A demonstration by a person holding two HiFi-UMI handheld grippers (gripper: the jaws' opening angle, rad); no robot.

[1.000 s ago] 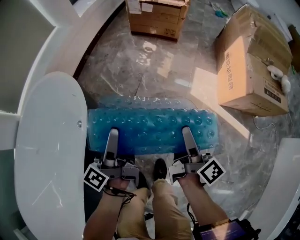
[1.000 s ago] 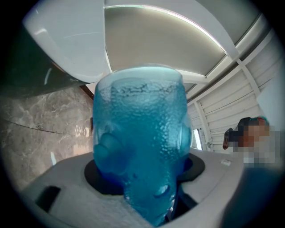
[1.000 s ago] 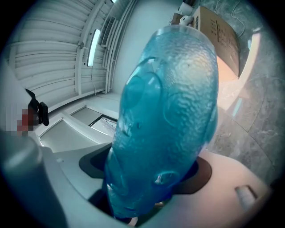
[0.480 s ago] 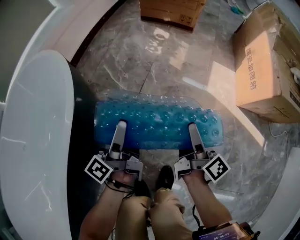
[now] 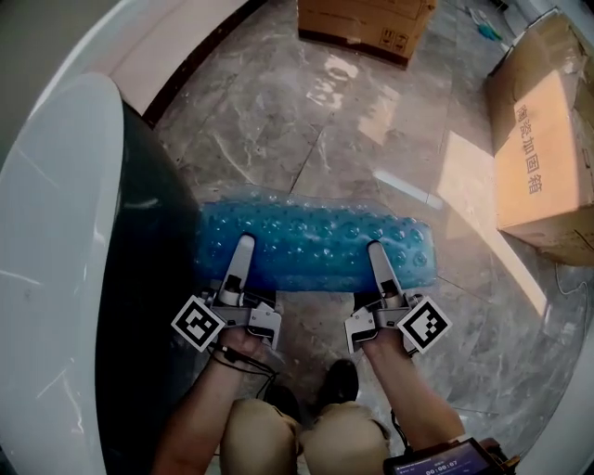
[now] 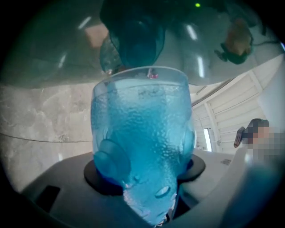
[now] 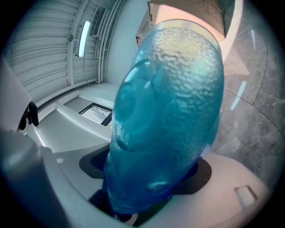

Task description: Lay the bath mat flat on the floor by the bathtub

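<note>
A translucent blue bath mat (image 5: pixel 316 243) with round suction bumps hangs crosswise just above the marble floor (image 5: pixel 278 121), its far part draped forward. My left gripper (image 5: pixel 243 247) is shut on the mat's near edge close to the tub side. My right gripper (image 5: pixel 375 250) is shut on the same edge further right. In the left gripper view the bath mat (image 6: pixel 141 133) fills the space between the jaws and hides the tips. In the right gripper view the bath mat (image 7: pixel 171 111) is bunched between the jaws in the same way.
The white bathtub (image 5: pixel 51 241) with its dark side wall (image 5: pixel 153 250) stands directly left of the mat. A large cardboard box (image 5: pixel 543 158) sits at the right and another box (image 5: pixel 367 19) at the far end. The person's knees and shoes (image 5: pixel 340 380) are below the grippers.
Both grippers have sunk toward the floor with the mat still clamped in them. The tub now looms larger at the left.
</note>
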